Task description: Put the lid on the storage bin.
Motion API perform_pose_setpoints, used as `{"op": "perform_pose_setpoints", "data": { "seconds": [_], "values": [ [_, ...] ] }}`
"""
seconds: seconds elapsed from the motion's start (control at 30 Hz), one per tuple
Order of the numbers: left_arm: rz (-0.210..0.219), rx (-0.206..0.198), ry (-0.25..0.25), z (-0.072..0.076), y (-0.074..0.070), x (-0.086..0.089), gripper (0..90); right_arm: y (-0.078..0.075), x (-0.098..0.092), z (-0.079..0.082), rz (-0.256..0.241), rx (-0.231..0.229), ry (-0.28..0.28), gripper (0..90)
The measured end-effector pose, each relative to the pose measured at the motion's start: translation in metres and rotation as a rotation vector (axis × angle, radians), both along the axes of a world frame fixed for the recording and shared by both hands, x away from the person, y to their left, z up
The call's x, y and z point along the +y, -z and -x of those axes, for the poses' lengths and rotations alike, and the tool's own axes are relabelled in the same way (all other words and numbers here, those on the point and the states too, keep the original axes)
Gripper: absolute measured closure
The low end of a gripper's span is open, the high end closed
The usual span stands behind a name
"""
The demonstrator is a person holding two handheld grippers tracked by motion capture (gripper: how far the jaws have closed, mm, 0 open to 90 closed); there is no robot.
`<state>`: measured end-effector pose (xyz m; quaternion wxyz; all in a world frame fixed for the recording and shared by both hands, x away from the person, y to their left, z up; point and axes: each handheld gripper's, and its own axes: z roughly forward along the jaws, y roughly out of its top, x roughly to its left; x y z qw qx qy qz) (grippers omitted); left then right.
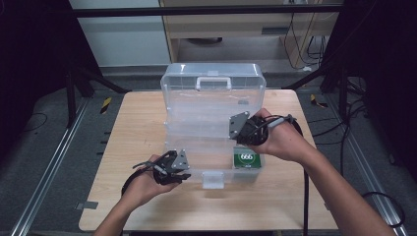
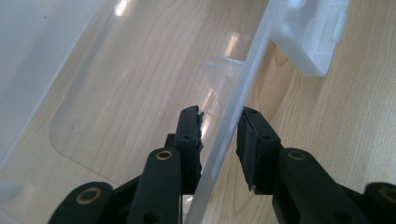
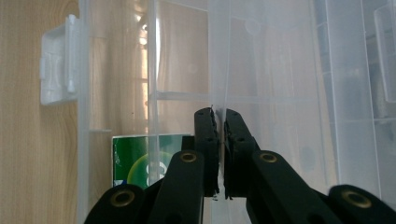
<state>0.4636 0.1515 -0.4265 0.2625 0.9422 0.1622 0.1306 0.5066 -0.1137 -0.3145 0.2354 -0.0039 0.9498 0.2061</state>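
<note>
Clear box [image 1: 212, 105] lies open mid-table. Its front wall is straddled by the left gripper [image 2: 219, 140], jaws parted; a divider [image 3: 217, 56] is pinched by the right gripper [image 3: 220, 154]. The divider is best drawn out straight.

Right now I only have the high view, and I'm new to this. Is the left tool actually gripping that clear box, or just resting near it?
Observer: Not gripping. In the left gripper view, the left tool is open and straddles the front wall of the clear box, with one jaw inside and one outside.
Operator: And the right tool, over the middle?
Observer: In the right gripper view, the right tool is pinched shut on a thin clear divider inside the box.
</note>
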Motion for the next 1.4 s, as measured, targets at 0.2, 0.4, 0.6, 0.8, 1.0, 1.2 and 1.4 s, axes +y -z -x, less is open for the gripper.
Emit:
{"op": "perform_pose_setpoints", "data": {
  "seconds": [0.2, 0.4, 0.6, 0.8, 1.0, 1.2, 1.4],
  "values": [
    [-0.009, -0.005, -0.001, 0.0, 0.001, 0.0, 69.3, 0.001, 0.0, 0.002, -0.002, 0.004, 0.0, 86.1],
    [-0.038, -0.042, 0.053, -0.004, -0.001, 0.001, 68.9, 0.002, 0.0, 0.004, 0.003, 0.002, -0.006, 86.1],
    [-0.037, -0.055, 0.037, -0.003, -0.003, 0.004, 62.3, 0.004, -0.001, 0.007, 0.0, 0.012, -0.013, 85.9],
    [0.049, -0.078, 0.014, 0.006, -0.018, 0.013, 43.7, 0.005, -0.002, 0.007, -0.004, 0.008, -0.013, 85.6],
    [0.193, -0.047, 0.021, 0.024, -0.042, 0.028, 38.4, 0.006, -0.002, 0.009, -0.006, 0.01, -0.013, 85.6],
    [0.351, 0.026, -0.057, 0.03, -0.07, 0.056, 47.3, 0.006, -0.003, 0.01, -0.006, 0.014, -0.015, 85.6],
    [0.455, 0.041, -0.182, 0.015, -0.09, 0.086, 63.5, 0.007, -0.002, 0.012, 0.001, 0.009, -0.013, 85.5]
  ]
}}
